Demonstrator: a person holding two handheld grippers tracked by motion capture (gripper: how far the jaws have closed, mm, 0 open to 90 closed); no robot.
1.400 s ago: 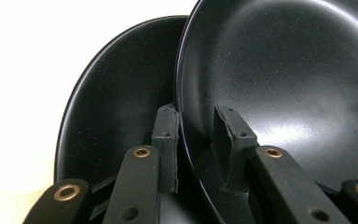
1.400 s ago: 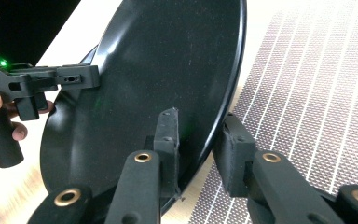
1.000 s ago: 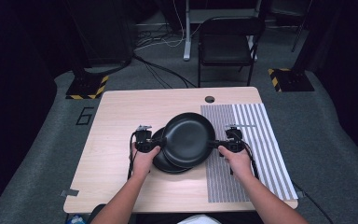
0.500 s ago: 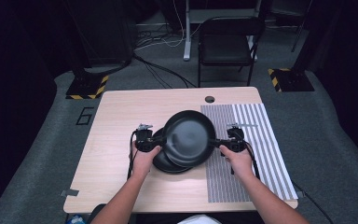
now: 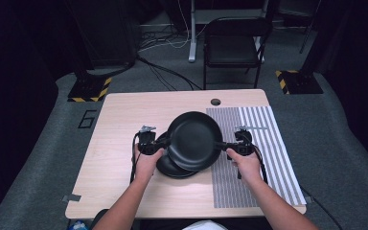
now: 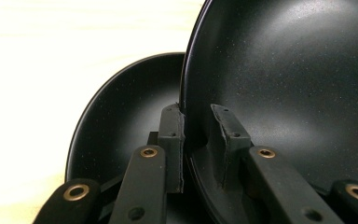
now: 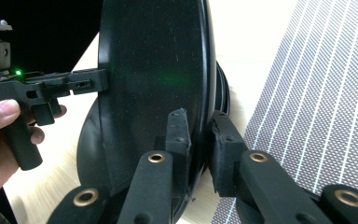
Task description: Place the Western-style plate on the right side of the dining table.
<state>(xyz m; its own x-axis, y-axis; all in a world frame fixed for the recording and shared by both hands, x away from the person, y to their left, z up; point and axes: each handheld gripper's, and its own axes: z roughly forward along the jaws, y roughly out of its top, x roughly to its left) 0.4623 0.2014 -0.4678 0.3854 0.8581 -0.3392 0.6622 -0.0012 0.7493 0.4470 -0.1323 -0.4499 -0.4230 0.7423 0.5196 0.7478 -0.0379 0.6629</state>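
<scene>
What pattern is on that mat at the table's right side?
Grey and white stripes running lengthwise on the mat, seen best in the high view.

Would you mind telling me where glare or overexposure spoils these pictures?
In the left gripper view, the pale wooden table is blown out nearly white, and soft sheen sits on the raised black round plate. In the right gripper view, a green glint tints that plate. In the high view, the table is evenly lit and the surroundings are dark.
</scene>
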